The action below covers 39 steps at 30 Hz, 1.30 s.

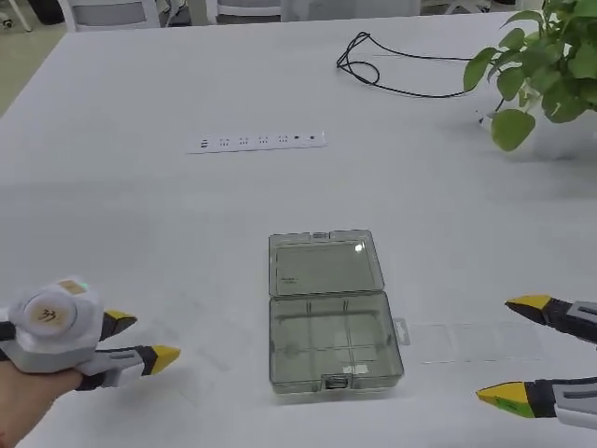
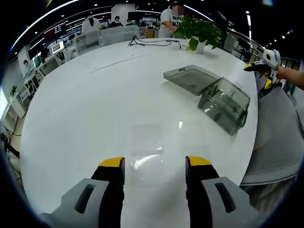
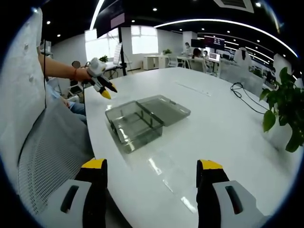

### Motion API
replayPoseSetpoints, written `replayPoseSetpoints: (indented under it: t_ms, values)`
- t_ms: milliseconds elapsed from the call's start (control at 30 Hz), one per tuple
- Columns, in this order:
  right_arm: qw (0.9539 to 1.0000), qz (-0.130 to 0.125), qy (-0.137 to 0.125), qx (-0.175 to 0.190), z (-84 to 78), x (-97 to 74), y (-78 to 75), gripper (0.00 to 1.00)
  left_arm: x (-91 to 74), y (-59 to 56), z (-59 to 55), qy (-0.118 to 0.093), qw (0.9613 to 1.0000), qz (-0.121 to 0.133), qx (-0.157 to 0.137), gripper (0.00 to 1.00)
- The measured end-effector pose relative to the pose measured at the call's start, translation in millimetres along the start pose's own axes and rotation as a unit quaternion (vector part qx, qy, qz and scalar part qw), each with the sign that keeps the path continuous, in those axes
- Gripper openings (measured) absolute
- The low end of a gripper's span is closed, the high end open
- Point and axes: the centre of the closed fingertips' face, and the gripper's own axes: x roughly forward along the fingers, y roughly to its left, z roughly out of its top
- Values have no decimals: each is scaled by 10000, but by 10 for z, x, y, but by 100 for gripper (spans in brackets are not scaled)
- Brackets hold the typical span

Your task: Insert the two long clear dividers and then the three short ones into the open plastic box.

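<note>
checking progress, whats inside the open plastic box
The open plastic box shows faint crossing partition lines inside. Its lid lies flat behind, covering nothing; whether those lines are fitted dividers is unclear.

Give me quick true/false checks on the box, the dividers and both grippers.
1. The grey-tinted clear plastic box lies on the white table with its lid open flat. True.
2. The left gripper is shut on a divider. False: its jaws stand open and hold nothing.
3. Flat clear plastic dividers lie right of the box, in front of the open right gripper. True.
4. The green leafy plant touches the box. False: it stands well apart, at the table's far right.
</note>
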Motion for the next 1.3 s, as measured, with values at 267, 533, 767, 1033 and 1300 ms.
replayPoseSetpoints:
  t_ms: [267,533,767,1033,1300]
  values:
    - [10000,-20,-6,7,8,-8,-12,77,83,16,-130,393,9992,8,-35,48]
    - [10000,-18,-9,31,3,1,-8,77,115,28,-199,617,9981,50,-35,46]
    - [10000,-11,-11,51,-8,15,-5,77,131,79,-205,749,9970,185,84,41]
    - [10000,-22,-24,67,-13,22,-11,77,140,101,-200,922,9954,252,83,39]
    - [10000,-10,-30,83,-28,36,7,77,140,103,-191,1103,9935,282,31,35]
